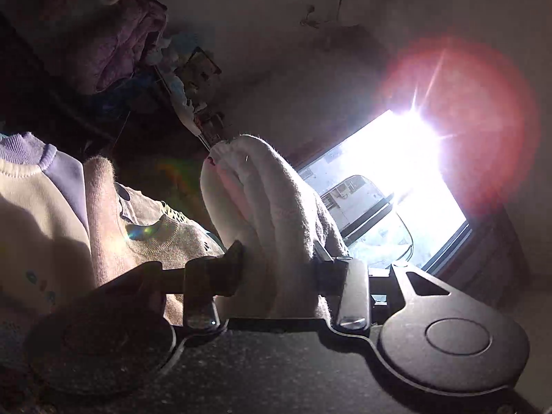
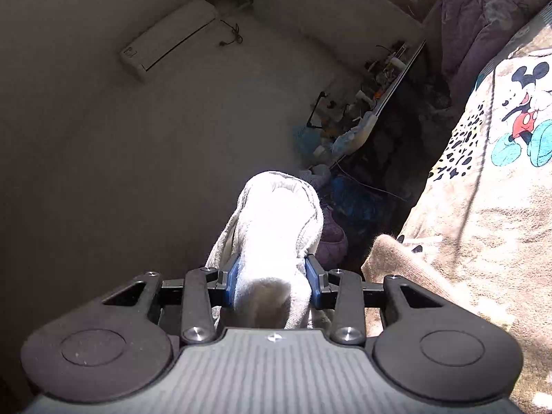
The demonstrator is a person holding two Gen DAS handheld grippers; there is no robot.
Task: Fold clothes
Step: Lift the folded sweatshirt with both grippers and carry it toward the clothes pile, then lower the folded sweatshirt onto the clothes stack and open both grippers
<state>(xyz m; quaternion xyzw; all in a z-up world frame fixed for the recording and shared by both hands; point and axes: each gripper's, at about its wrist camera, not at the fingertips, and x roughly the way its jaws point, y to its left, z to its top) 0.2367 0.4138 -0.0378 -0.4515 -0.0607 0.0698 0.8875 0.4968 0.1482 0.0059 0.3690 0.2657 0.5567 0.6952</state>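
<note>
We are gripping a bunched white garment (image 1: pixel 262 214) in both tools: the left gripper (image 1: pixel 276 269) is clamping a thick wad of it between its pads, and the right gripper (image 2: pixel 272 276) is pinching another bundle of the same pale cloth (image 2: pixel 276 227) between its blue pads (image 2: pixel 232 277). Taking that garment as our landmark, it is hanging in the air, off any surface, with both tools pointing roughly level. Just beside it a beige cartoon-print top (image 2: pixel 483 179) is lying spread out (whether it is already folded, we cannot tell), and next to that a cream sweatshirt with purple trim (image 1: pixel 38 186). Farther behind the garment we are seeing a cluttered shelf (image 2: pixel 372 103), then the wall air conditioner (image 2: pixel 169 34) and the glaring window (image 1: pixel 390 179). We are judging the task as early: the white piece is crumpled, not yet laid flat, with every fold left.
</note>
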